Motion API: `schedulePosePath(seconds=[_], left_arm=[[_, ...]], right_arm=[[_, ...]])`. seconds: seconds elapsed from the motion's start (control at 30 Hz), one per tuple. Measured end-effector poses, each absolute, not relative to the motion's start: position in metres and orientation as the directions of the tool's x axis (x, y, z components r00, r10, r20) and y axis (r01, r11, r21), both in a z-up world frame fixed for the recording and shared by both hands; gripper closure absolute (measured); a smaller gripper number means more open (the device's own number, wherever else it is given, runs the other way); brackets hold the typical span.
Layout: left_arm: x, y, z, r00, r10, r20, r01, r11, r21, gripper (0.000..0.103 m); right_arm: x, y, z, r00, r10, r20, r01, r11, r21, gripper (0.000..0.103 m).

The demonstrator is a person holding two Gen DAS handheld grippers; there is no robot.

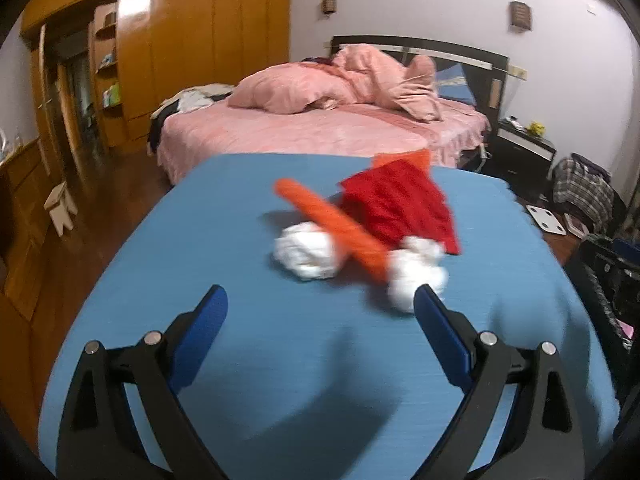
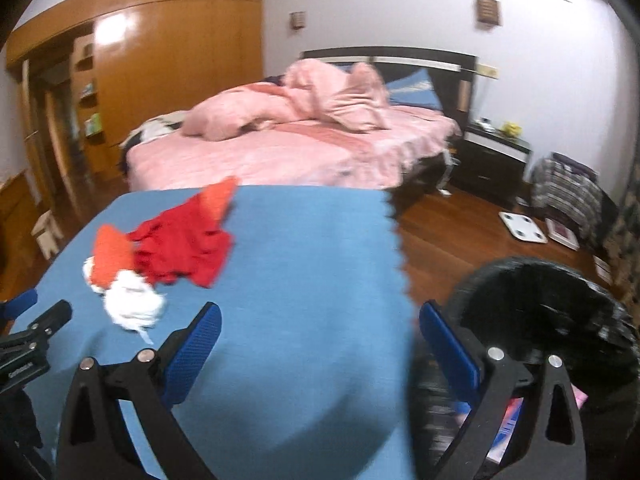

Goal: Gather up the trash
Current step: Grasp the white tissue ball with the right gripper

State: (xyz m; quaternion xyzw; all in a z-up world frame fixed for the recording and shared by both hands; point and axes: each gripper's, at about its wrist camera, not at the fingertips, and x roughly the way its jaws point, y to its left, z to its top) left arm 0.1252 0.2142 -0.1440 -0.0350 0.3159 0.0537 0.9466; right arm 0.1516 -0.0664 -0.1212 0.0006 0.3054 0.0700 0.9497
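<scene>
Trash lies in a small heap on a blue-covered tabletop (image 1: 248, 360) ahead of two pairs of tongs, both spread wide and holding nothing. From the left tongs (image 1: 320, 304), one crumpled white paper wad (image 1: 308, 254) sits just beyond the gap between the blue-padded fingers, and a second white wad (image 1: 418, 276) lies just past the right fingertip. An orange strip (image 1: 332, 220) runs slanting between the two wads, and a red crumpled wrapper (image 1: 400, 210) lies behind, touching them. The right tongs (image 2: 320, 316) hang over the tabletop's right part, with the heap well off to their left. A black trash bin (image 2: 540, 320) stands just beside the tabletop's right edge, behind the right finger. Farther back is a bed (image 1: 320, 132) with pink bedding, and a wooden wardrobe (image 1: 192, 40) stands against the left wall.
</scene>
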Motion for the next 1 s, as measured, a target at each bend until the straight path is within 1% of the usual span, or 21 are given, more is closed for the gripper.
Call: schedulePosePath(seconds=[0.2,0.37,0.5,0.67,0.7,0.73,0.8,0.83,0.9,0.93,0.97,1.0], left_arm=[[0.133,0.259,-0.152,0.768,0.115,-0.63,-0.186,0.981,-0.048,0.011],[0.138,0.279,-0.153,0.761,0.118,-0.638,-0.202,0.978,-0.06,0.011],[0.138,0.284,-0.157,0.756,0.114,-0.645,-0.204,0.977,-0.067,0.012],[0.142,0.291,-0.167,0.738,0.091,-0.668,-0.203,0.975,-0.091,0.012],[0.142,0.292,-0.168,0.735,0.092,-0.672,-0.208,0.974,-0.094,0.012],[0.143,0.292,-0.168,0.734,0.089,-0.674,-0.207,0.974,-0.096,0.012],[0.143,0.292,-0.17,0.731,0.087,-0.677,-0.209,0.973,-0.101,0.012],[0.143,0.292,-0.171,0.729,0.086,-0.679,-0.211,0.972,-0.102,0.012],[0.143,0.293,-0.172,0.727,0.084,-0.681,-0.214,0.971,-0.108,0.012],[0.143,0.294,-0.172,0.728,0.084,-0.681,-0.215,0.97,-0.111,0.012],[0.142,0.294,-0.171,0.728,0.083,-0.68,-0.217,0.97,-0.113,0.012],[0.141,0.295,-0.172,0.729,0.082,-0.679,-0.217,0.969,-0.116,0.012]], right_arm=[[0.164,-0.004,-0.127,0.786,0.223,-0.576,-0.228,0.972,0.064,0.006],[0.17,0.031,-0.133,0.768,0.257,-0.587,-0.266,0.961,0.073,0.006],[0.17,0.05,-0.138,0.754,0.27,-0.6,-0.294,0.954,0.06,0.006],[0.177,0.066,-0.156,0.721,0.244,-0.648,-0.313,0.95,0.009,0.006],[0.179,0.069,-0.159,0.711,0.24,-0.661,-0.316,0.949,0.004,0.008],[0.181,0.07,-0.161,0.702,0.239,-0.671,-0.321,0.947,0.002,0.011],[0.184,0.075,-0.167,0.676,0.245,-0.695,-0.341,0.94,0.0,0.025],[0.185,0.078,-0.169,0.664,0.248,-0.705,-0.354,0.935,-0.005,0.027],[0.184,0.083,-0.172,0.654,0.254,-0.713,-0.374,0.927,-0.012,0.04],[0.184,0.087,-0.173,0.645,0.264,-0.717,-0.393,0.919,-0.015,0.044],[0.184,0.088,-0.174,0.643,0.266,-0.718,-0.401,0.916,-0.02,0.051],[0.183,0.089,-0.174,0.644,0.264,-0.718,-0.404,0.914,-0.027,0.055]])
